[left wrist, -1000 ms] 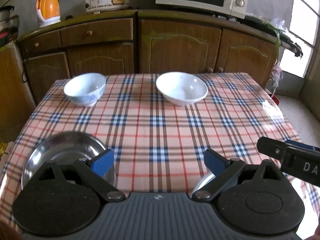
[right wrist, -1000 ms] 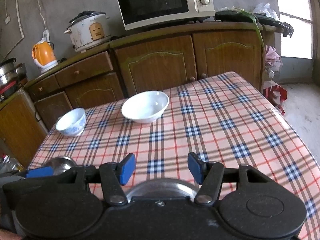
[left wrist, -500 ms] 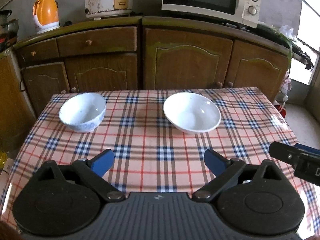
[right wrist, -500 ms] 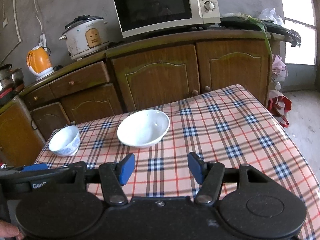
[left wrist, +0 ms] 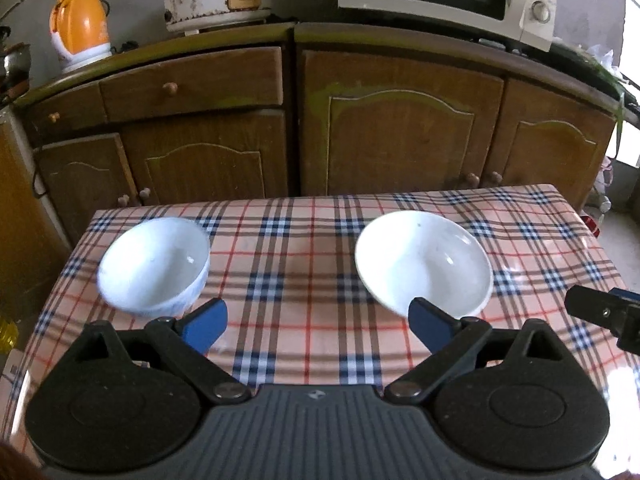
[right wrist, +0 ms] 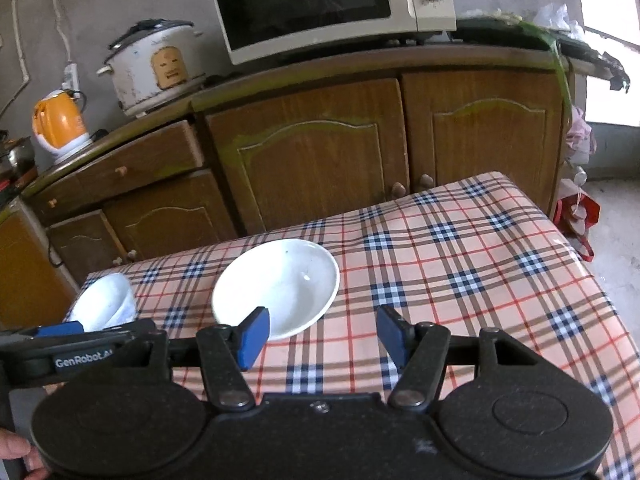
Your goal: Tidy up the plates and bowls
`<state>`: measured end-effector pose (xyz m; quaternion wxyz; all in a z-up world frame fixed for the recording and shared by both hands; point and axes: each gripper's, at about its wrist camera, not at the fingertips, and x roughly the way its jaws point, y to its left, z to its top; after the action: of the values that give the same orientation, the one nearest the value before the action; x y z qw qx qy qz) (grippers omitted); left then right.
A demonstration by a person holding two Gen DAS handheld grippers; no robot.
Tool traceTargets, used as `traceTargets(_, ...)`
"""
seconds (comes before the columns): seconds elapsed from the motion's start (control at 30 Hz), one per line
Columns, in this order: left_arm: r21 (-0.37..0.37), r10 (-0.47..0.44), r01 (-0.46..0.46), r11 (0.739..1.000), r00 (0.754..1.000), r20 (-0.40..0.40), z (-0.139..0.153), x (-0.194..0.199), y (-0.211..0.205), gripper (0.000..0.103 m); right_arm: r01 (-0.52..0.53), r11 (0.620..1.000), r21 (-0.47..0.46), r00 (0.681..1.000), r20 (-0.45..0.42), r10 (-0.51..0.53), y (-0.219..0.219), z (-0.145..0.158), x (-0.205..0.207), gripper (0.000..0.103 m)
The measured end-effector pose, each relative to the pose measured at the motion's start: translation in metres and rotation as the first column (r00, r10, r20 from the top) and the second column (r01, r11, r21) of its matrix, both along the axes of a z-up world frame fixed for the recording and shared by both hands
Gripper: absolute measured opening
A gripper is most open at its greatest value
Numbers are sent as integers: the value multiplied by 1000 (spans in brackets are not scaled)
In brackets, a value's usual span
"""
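Two bowls stand on the plaid table (left wrist: 304,272). A small blue-patterned bowl (left wrist: 154,266) sits at the left and a wide white bowl (left wrist: 424,262) at the right, both upright and apart. My left gripper (left wrist: 318,320) is open above the table between them, with nothing between its fingers. In the right wrist view the white bowl (right wrist: 276,288) lies just past my left fingertip and the small bowl (right wrist: 106,302) farther left. My right gripper (right wrist: 322,336) is open and holds nothing.
Wooden cabinets (left wrist: 392,136) stand right behind the table's far edge. On the counter are a microwave (right wrist: 328,4), a rice cooker (right wrist: 154,66) and an orange kettle (left wrist: 80,30). The table's right edge (right wrist: 576,256) drops to the floor.
Both grippers have moved forward over the table toward the bowls, which now look larger and closer. The steel plates near the front edge have dropped out of view. Both stayed open.
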<state>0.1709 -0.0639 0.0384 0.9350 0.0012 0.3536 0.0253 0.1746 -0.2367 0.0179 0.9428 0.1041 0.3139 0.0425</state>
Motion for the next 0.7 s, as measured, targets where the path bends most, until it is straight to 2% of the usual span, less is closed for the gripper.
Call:
traceTargets(0.07, 8, -3, 3, 1000, 1000, -10, -6, 13, 0, 100, -4, 1000, 13, 1000, -18, 4, -1, -7, 16, 72)
traceTargets(0.17, 19, -14, 15, 1000, 1000, -17, -16, 32, -1, 100, -2, 1000, -15, 999, -44, 2, 1, -19, 38, 72)
traceTargets(0.33, 18, -41, 42, 999, 998, -55, -33, 64, -3, 99, -15, 1000, 10, 996, -91, 16, 2, -43, 76, 72)
traceTargets(0.47, 23, -56, 58, 998, 995, -84, -48, 86, -6, 99, 10, 1000, -18, 992, -127, -12, 3, -62, 106, 72)
traceTargets(0.7, -26, -61, 58, 998, 991, -123, -75, 111, 1, 86, 32, 999, 21, 985, -167, -28, -1, -89, 140, 72)
